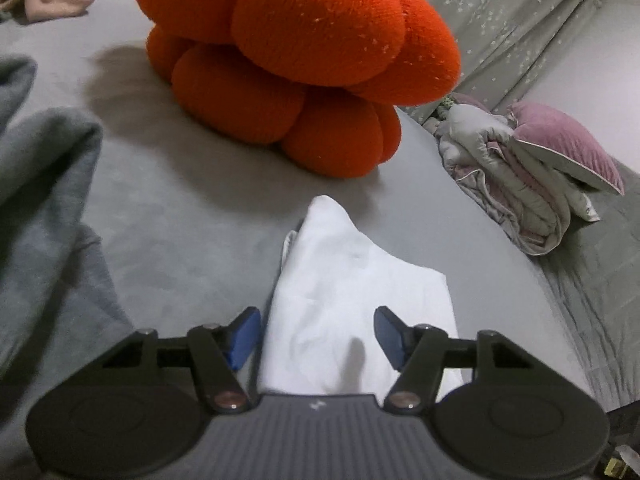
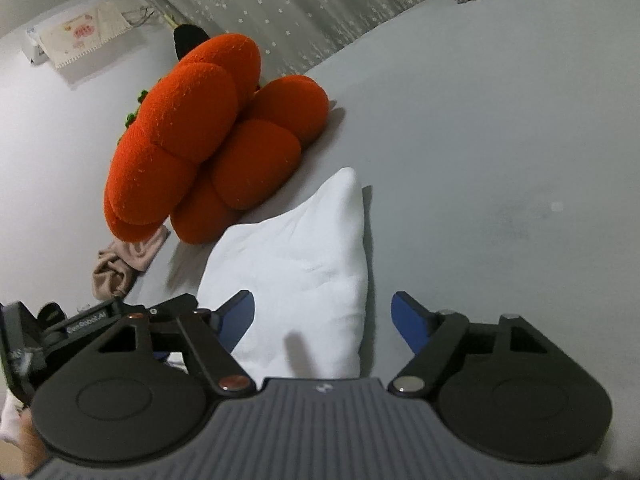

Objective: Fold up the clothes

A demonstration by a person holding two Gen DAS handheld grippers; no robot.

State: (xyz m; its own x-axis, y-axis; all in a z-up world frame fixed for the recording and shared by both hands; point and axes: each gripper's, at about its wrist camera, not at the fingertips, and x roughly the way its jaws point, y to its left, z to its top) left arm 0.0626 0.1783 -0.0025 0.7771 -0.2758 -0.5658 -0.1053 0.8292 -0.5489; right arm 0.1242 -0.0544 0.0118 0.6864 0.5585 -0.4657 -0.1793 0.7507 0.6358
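The white garment (image 1: 352, 292) is soft cloth, smooth and matt, with a few gentle creases. The orange pumpkin cushion (image 1: 304, 52) is knitted wool, fuzzy and a bit rough, with tiny pale bits of fluff stuck on it. The grey bed sheet (image 1: 180, 216) looks like flat, dull cloth. The left gripper (image 1: 316, 336) is black matt plastic with small shiny metal pins, and its blue pads (image 1: 244, 336) look rubbery. The right gripper (image 2: 323, 322) is made the same way. The grey-green garment (image 1: 44, 200) looks thick and fleecy. The pink pillow (image 1: 568, 144) looks like velvet. The curtain (image 2: 296, 12) is thin cloth with little white stars.
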